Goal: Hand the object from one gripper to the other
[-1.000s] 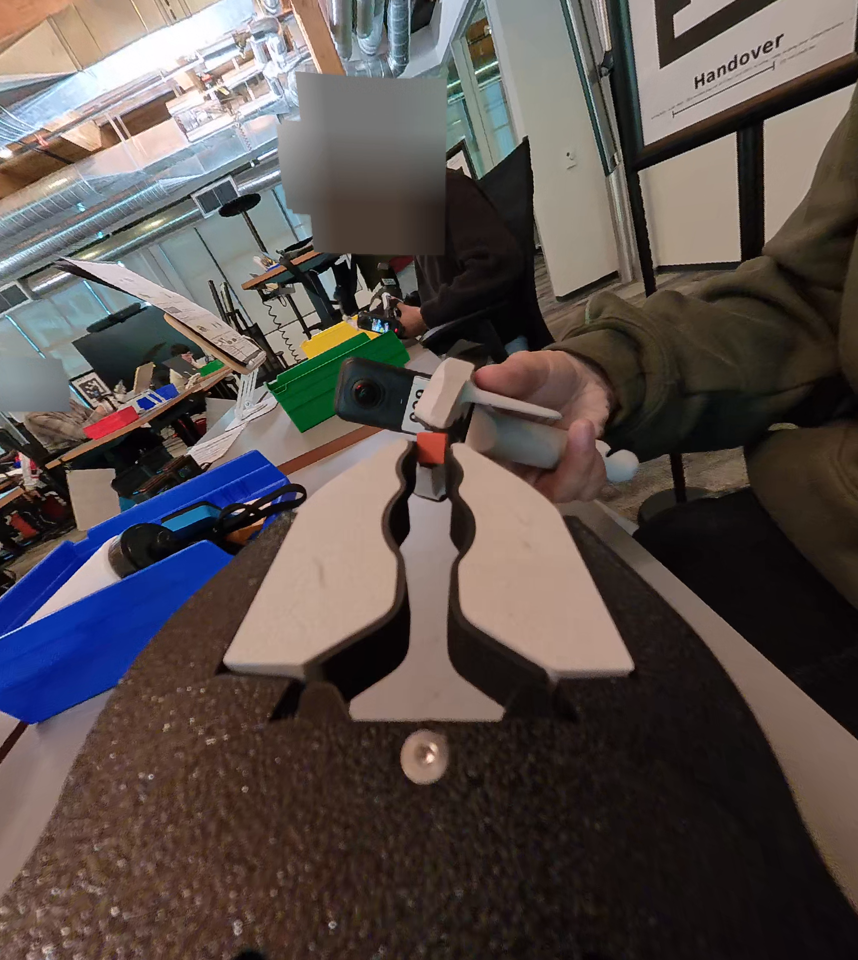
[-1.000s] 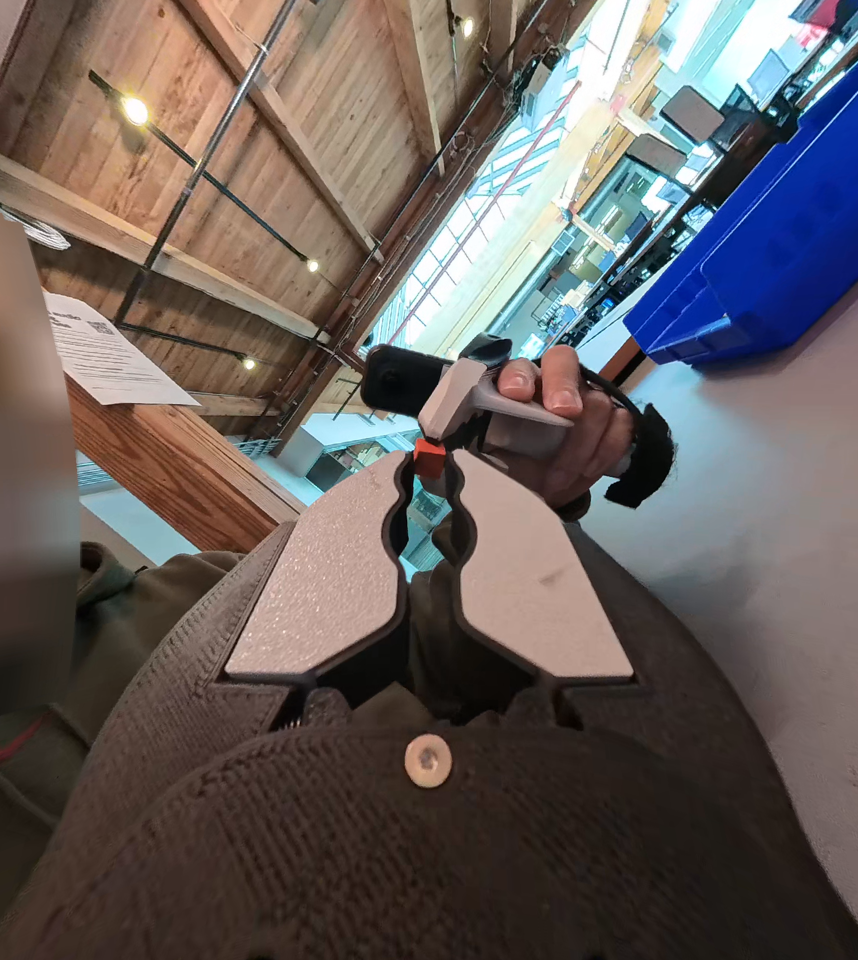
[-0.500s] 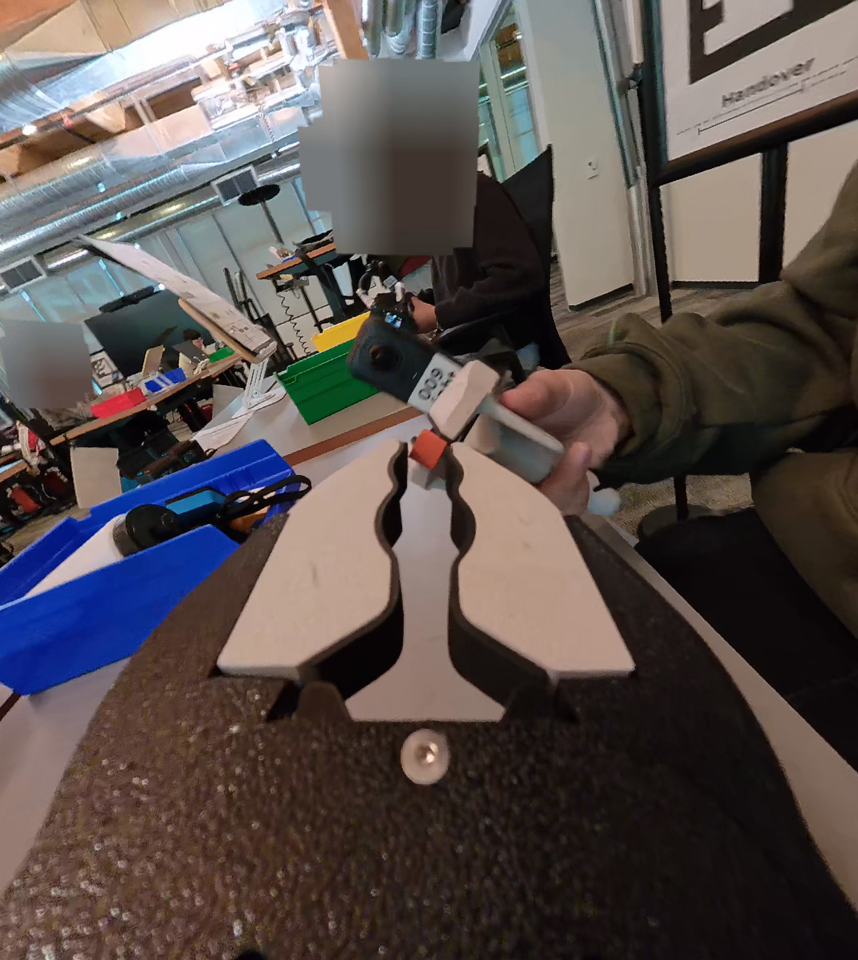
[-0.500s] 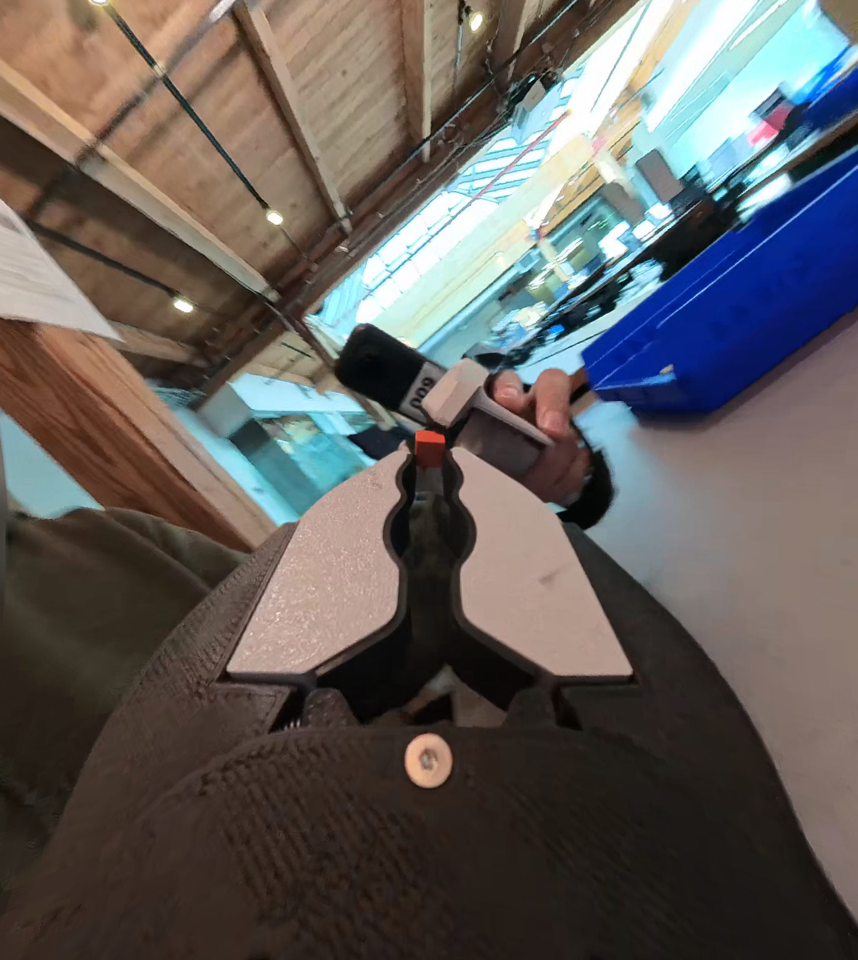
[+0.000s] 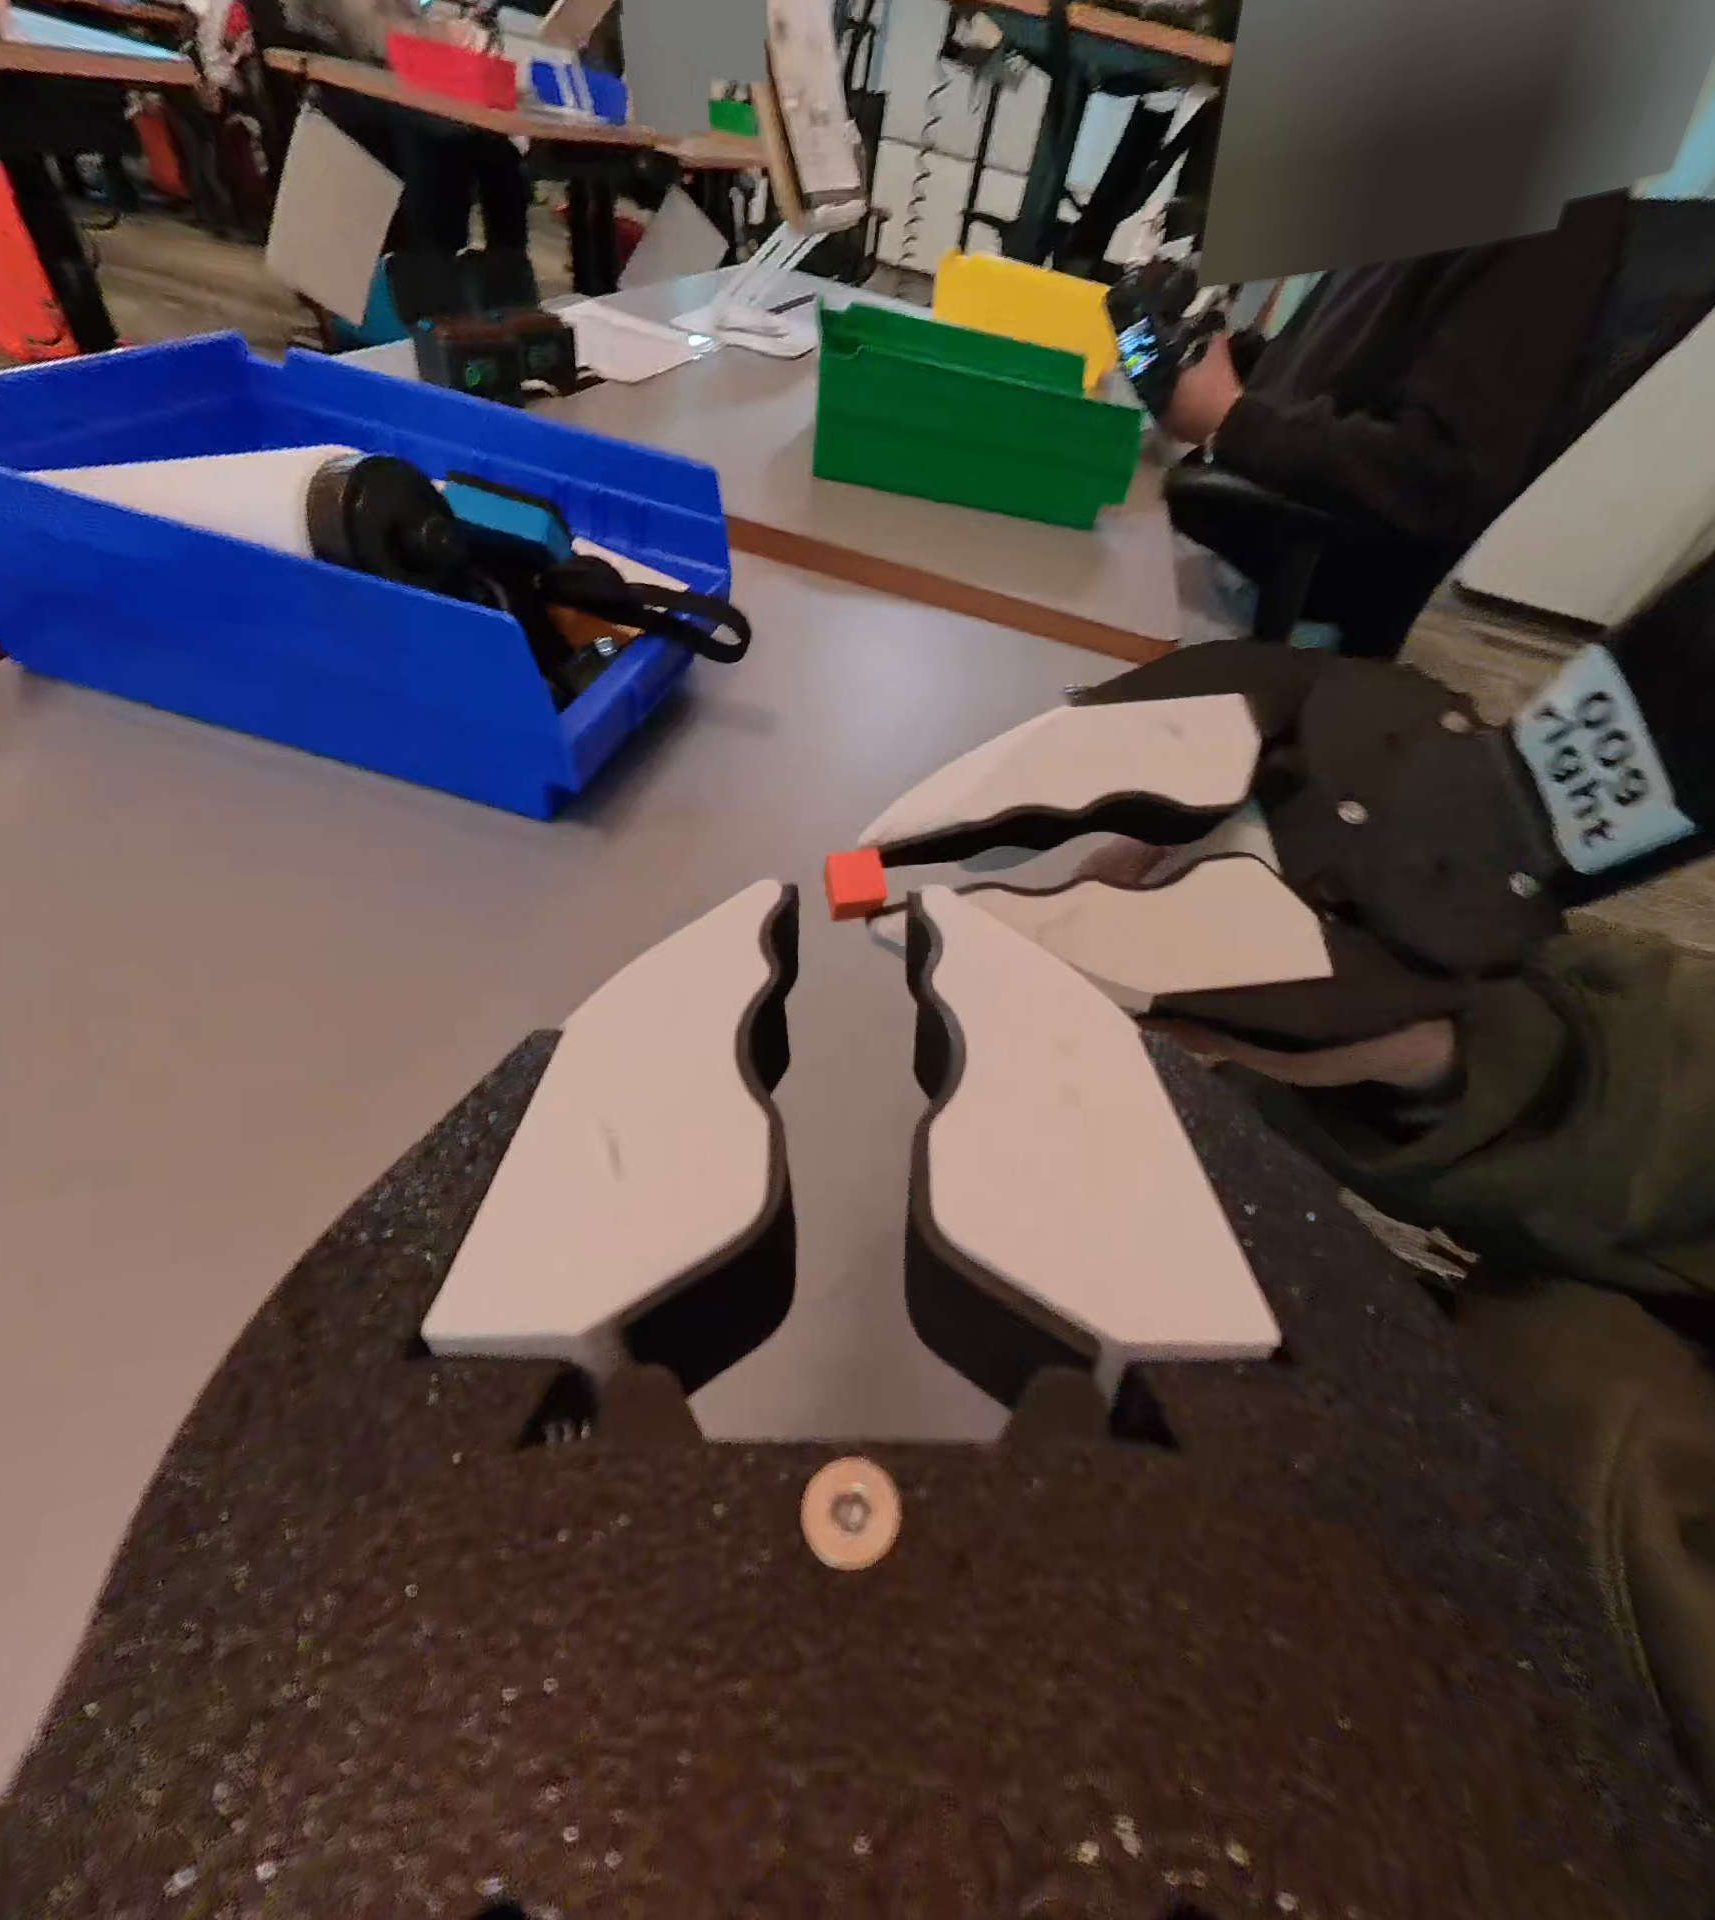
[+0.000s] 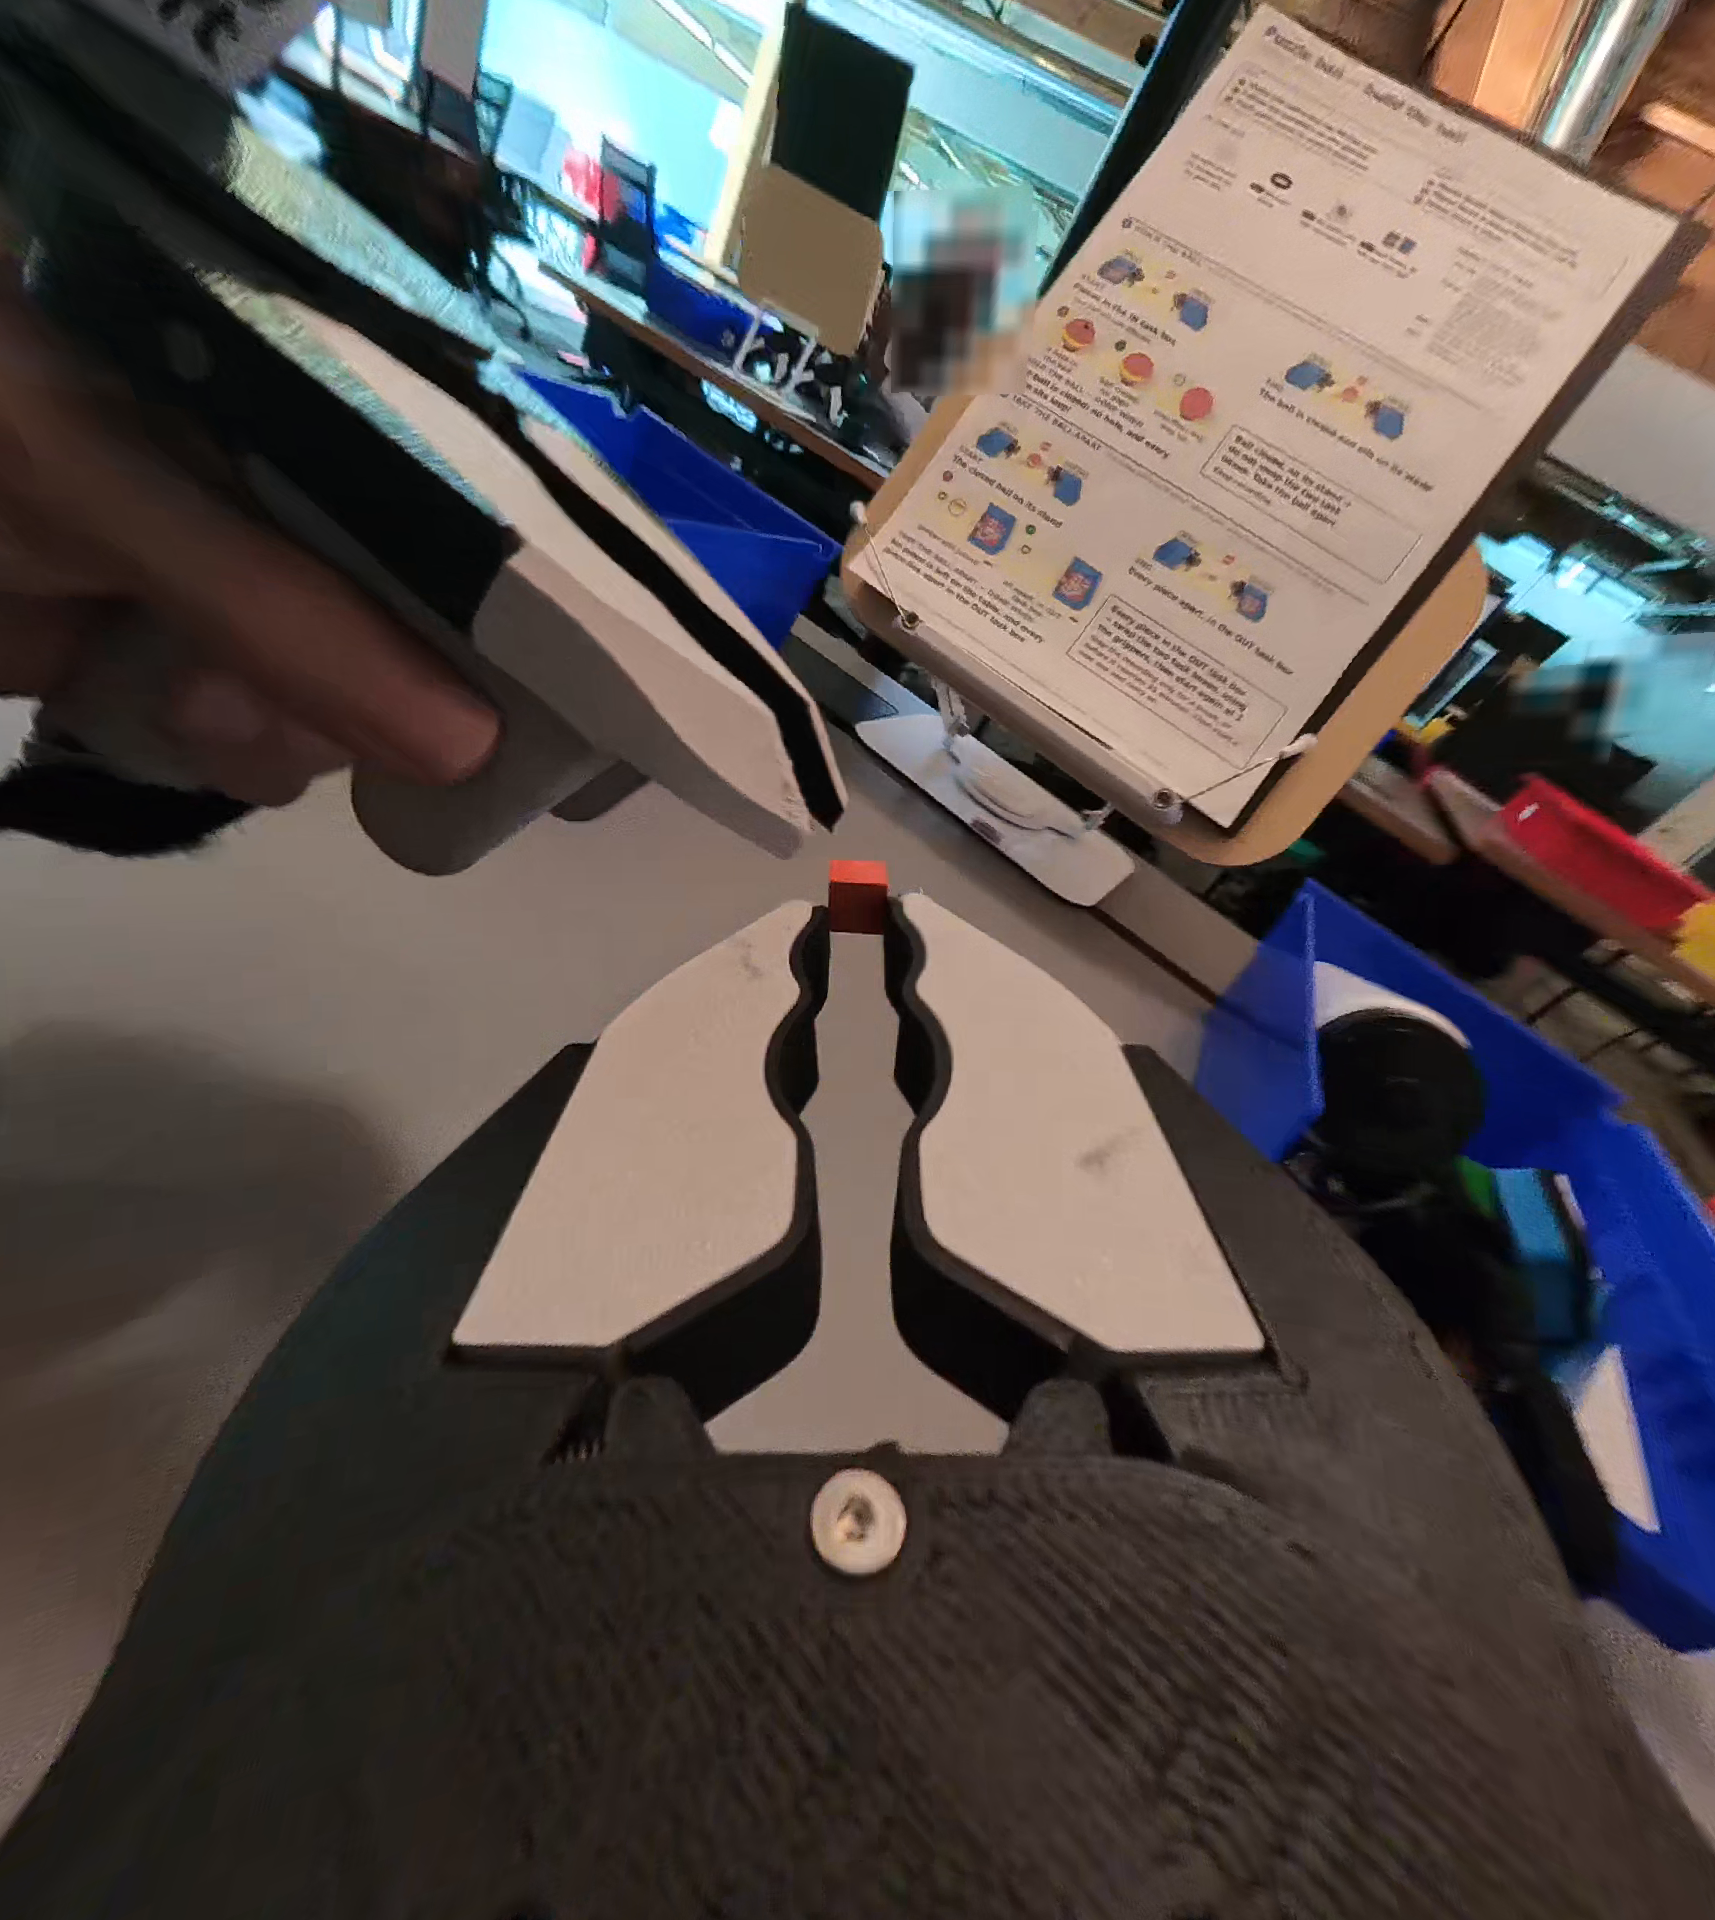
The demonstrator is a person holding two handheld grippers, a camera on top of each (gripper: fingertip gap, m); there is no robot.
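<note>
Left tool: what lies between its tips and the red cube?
Nothing. In the left wrist view the left tool is open, and only bare table shows between its tips and the cube, pinched by the right tool.

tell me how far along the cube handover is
Done: the right claw is shut on the small red cube, pinching it at its tips. In hand: the left claw is open with the cube just past its tips, not gripped by it. Left: nothing visible, unless another pass back is wanted.

Right claw [image 6: 855, 906] pinched, left claw [image 5: 848, 902] seemingly parted.
</note>
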